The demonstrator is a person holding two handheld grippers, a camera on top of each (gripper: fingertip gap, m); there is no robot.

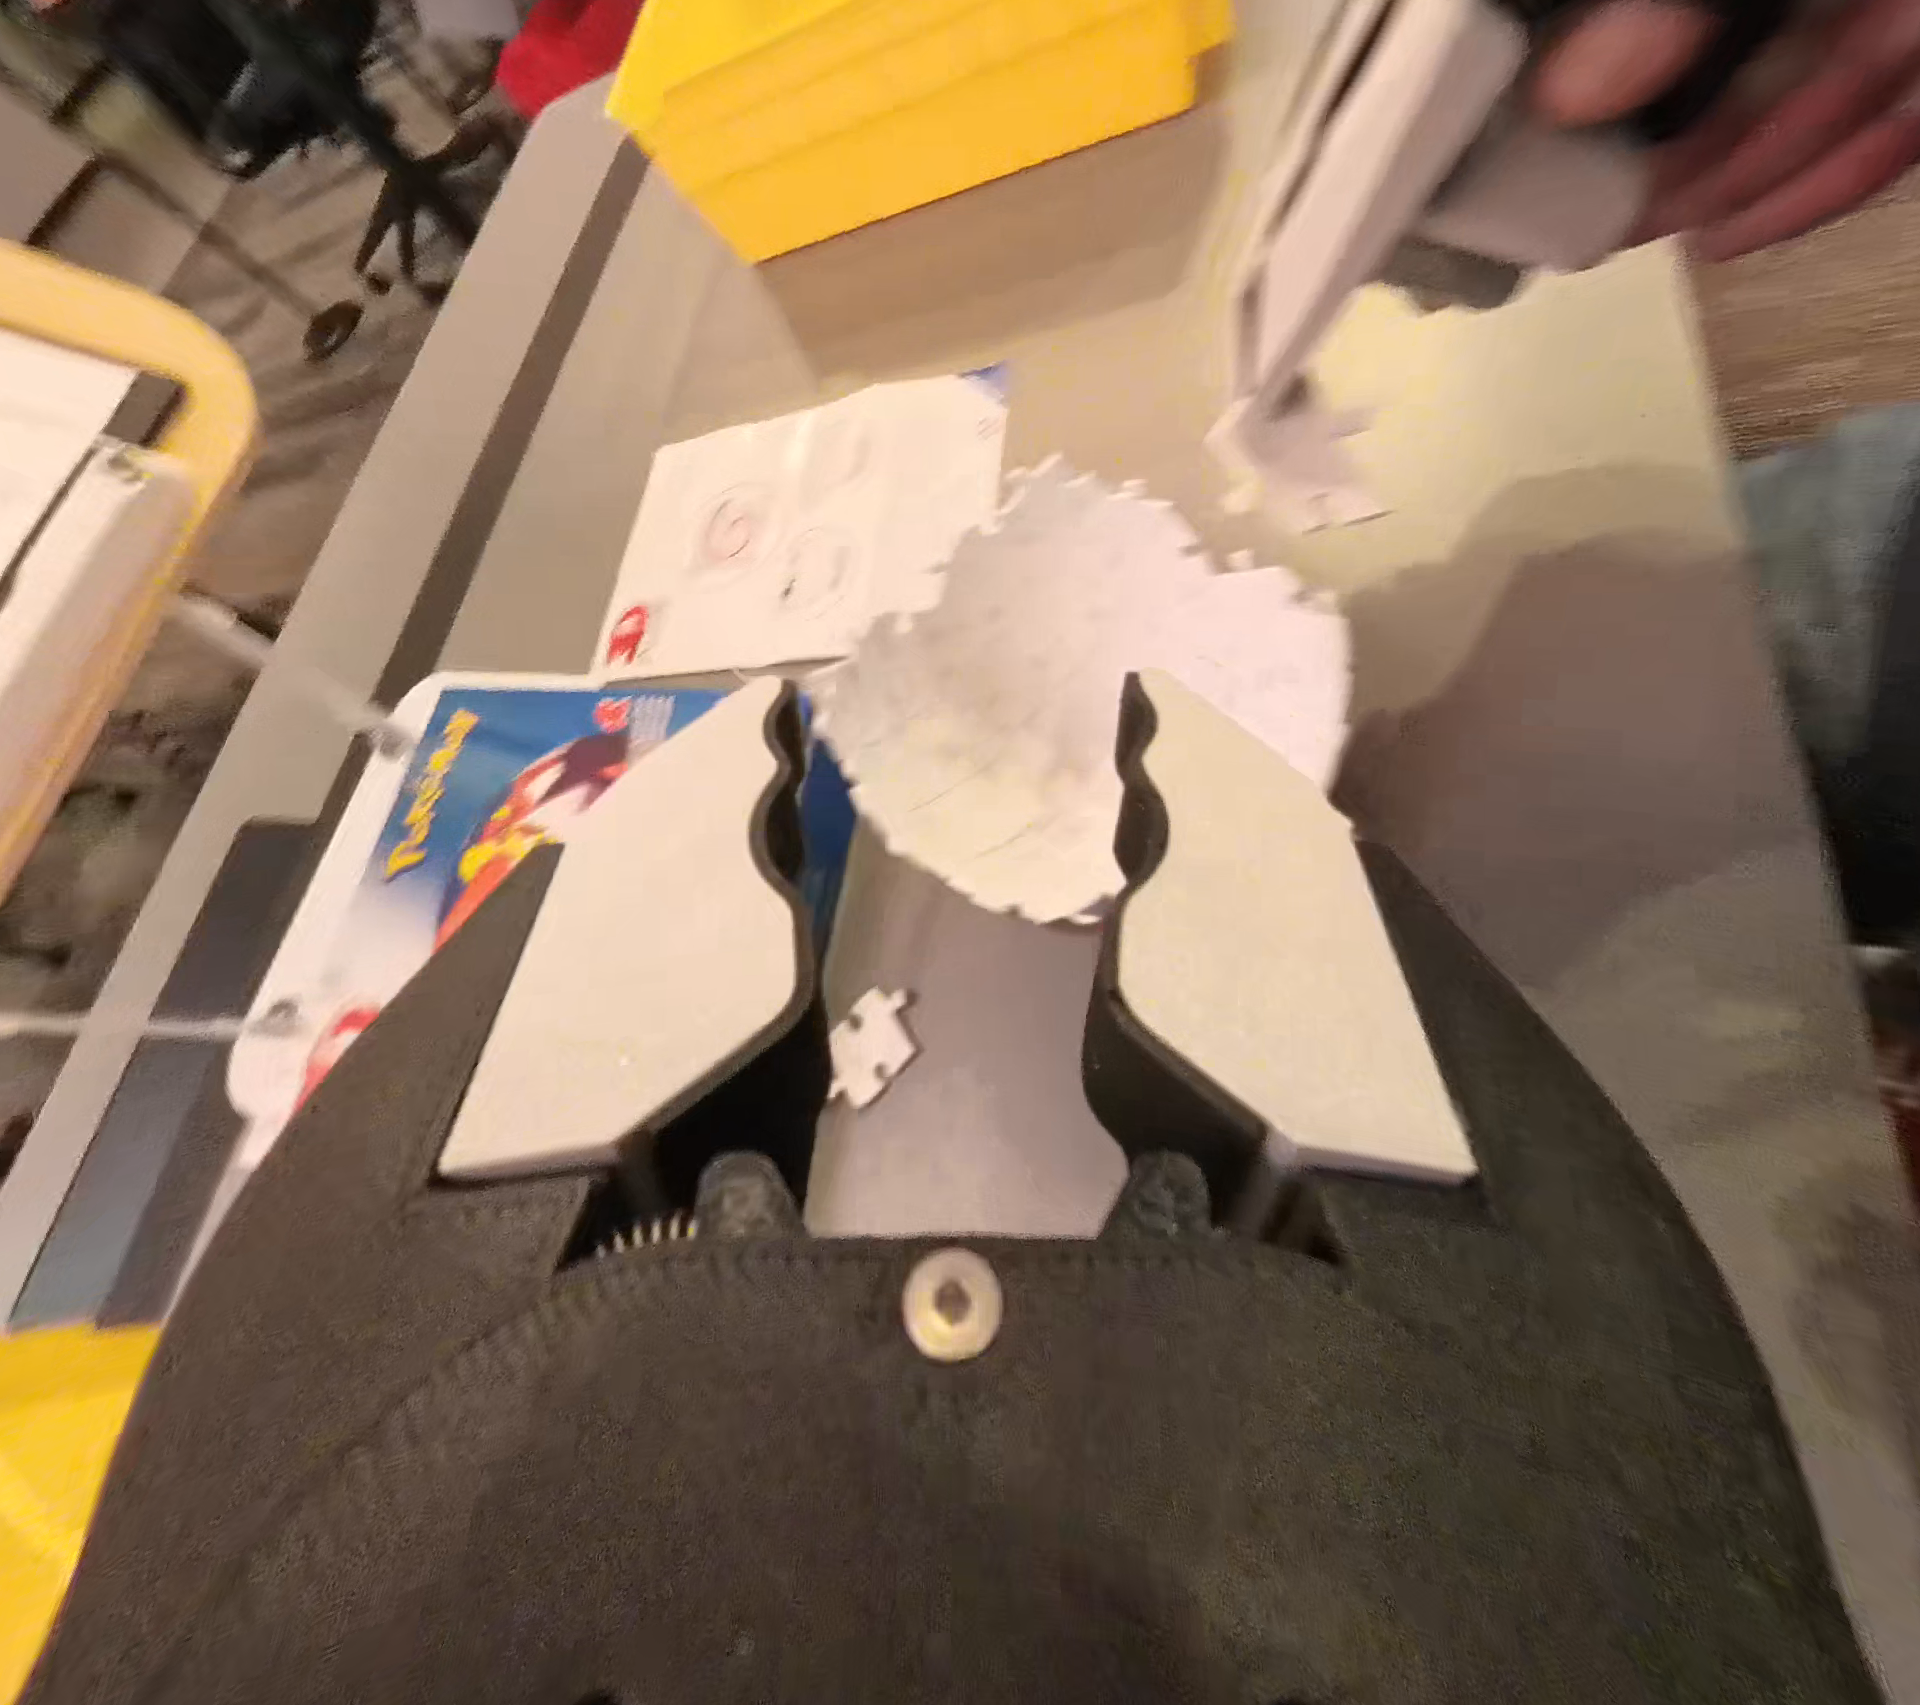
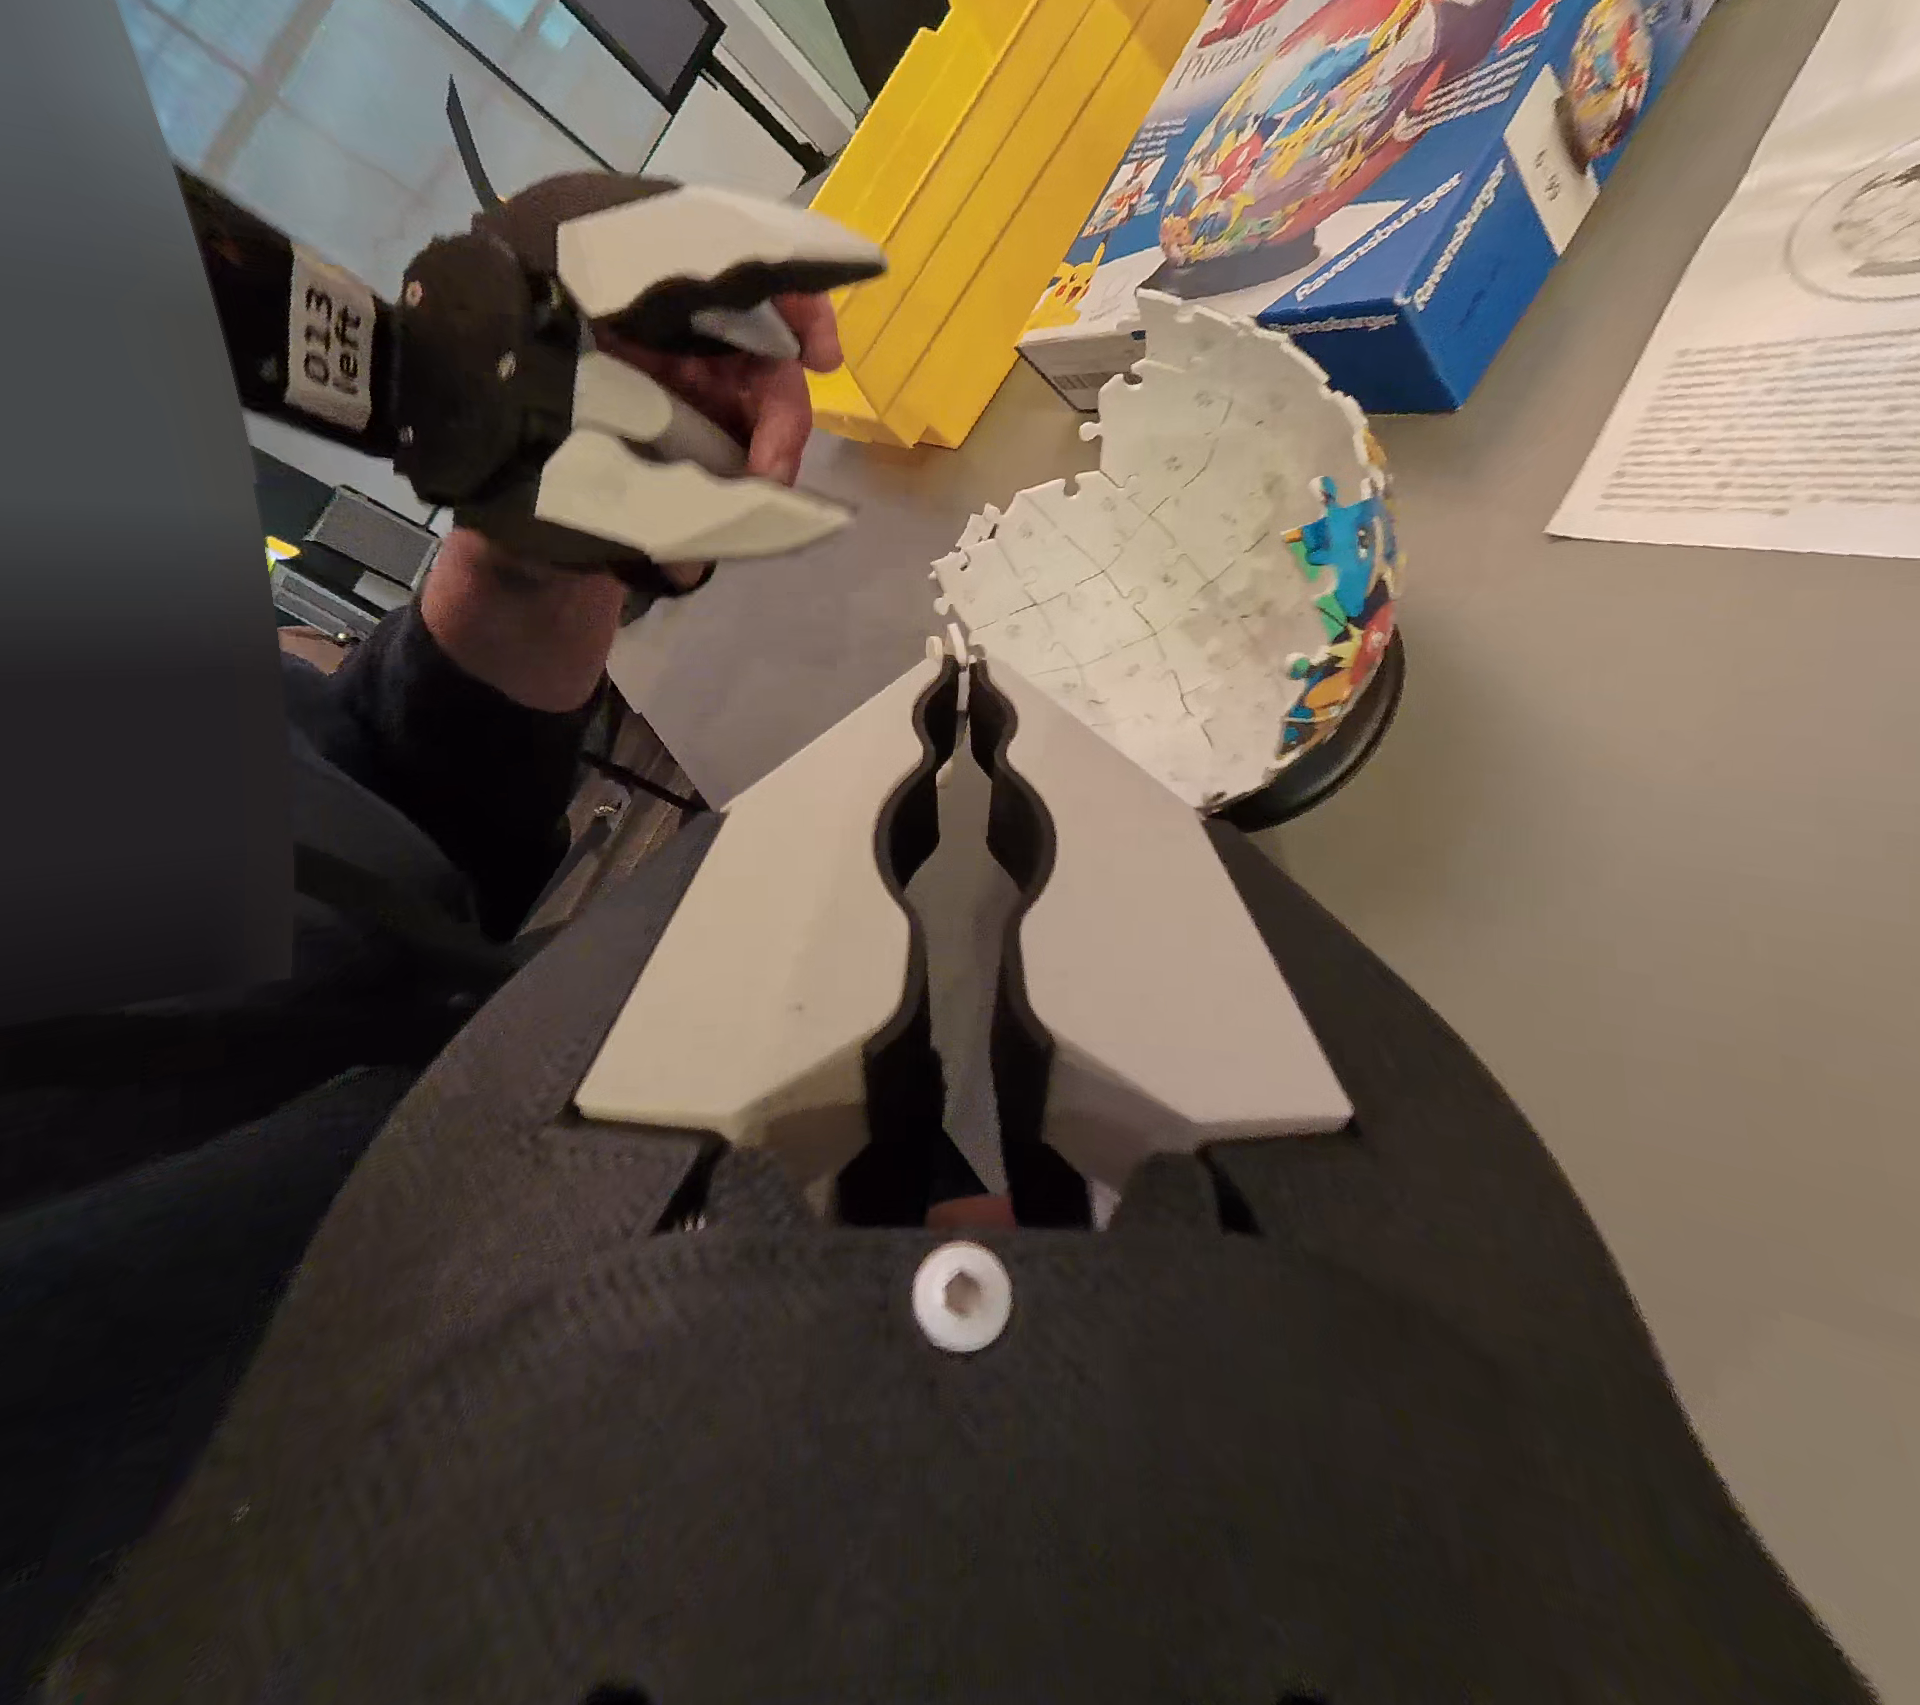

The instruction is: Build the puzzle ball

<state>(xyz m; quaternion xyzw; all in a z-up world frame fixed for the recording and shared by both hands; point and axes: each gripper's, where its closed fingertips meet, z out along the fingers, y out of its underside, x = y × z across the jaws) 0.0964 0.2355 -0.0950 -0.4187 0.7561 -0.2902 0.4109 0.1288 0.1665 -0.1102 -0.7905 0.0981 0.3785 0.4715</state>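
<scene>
Right gripper (image 2: 961,679), black-bodied with pale grey fingers, is clenched on a thin white puzzle piece (image 2: 964,687) at the rim of the half-built, white-lined puzzle ball shell (image 2: 1143,575) on its dark round stand (image 2: 1351,741) on the grey table (image 2: 1558,928). Left gripper (image 1: 961,762) hovers released over the shell, a loose white piece (image 1: 868,1042) below it. Pushing askew could, I'd judge, pop neighbouring pieces or tip the shell.

Even indoor light; left view motion-blurred, edges warped.
</scene>
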